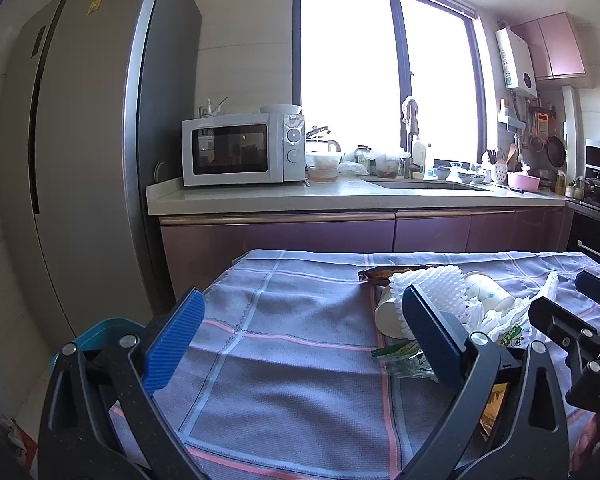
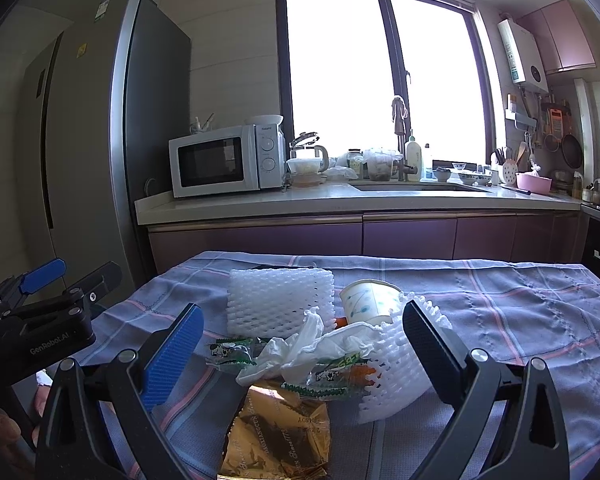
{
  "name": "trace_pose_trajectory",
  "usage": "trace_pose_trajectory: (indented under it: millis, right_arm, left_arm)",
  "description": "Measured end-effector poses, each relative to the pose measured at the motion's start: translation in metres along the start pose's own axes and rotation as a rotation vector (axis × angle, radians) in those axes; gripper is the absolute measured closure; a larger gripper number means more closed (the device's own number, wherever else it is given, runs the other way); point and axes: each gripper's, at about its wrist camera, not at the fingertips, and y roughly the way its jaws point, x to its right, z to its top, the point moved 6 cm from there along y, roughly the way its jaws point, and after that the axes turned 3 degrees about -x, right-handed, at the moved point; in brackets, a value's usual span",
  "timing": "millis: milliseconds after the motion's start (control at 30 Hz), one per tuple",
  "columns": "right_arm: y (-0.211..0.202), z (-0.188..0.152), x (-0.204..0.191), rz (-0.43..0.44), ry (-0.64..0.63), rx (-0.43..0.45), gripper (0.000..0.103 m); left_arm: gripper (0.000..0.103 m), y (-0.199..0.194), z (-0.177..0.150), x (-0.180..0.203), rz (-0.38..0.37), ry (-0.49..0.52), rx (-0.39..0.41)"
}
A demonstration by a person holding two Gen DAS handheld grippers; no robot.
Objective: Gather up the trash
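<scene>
Nothing looks collected yet: the cup (image 2: pixel 370 300), foam nets (image 2: pixel 280 302), tissue (image 2: pixel 300 346) and wrappers (image 2: pixel 278 428) lie heaped on the desk (image 2: pixel 520 320), with the left gripper (image 1: pixel 300 344) and right gripper (image 2: pixel 302 354) both spread wide and empty.

Woven checked tablecloth (image 2: pixel 500 312), matt; foam netting (image 2: pixel 280 300); glossy gold foil wrapper (image 2: pixel 276 436); paper cup (image 2: pixel 370 304).

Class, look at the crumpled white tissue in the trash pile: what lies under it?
Under the white tissue lie green snack wrappers, sticking out on both sides, and the top edge of a gold wrapper. An orange bit peeks out behind. Anything else beneath is covered.
</scene>
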Motion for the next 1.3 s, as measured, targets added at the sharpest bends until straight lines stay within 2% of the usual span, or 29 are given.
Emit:
trace_pose_trajectory:
  millis: [1300]
  right_arm:
    - [0.0,-0.002,0.009,-0.01,0.024,0.004,0.007]
  left_arm:
    - [0.006,-0.007,-0.005,0.013,-0.037,0.011,0.015]
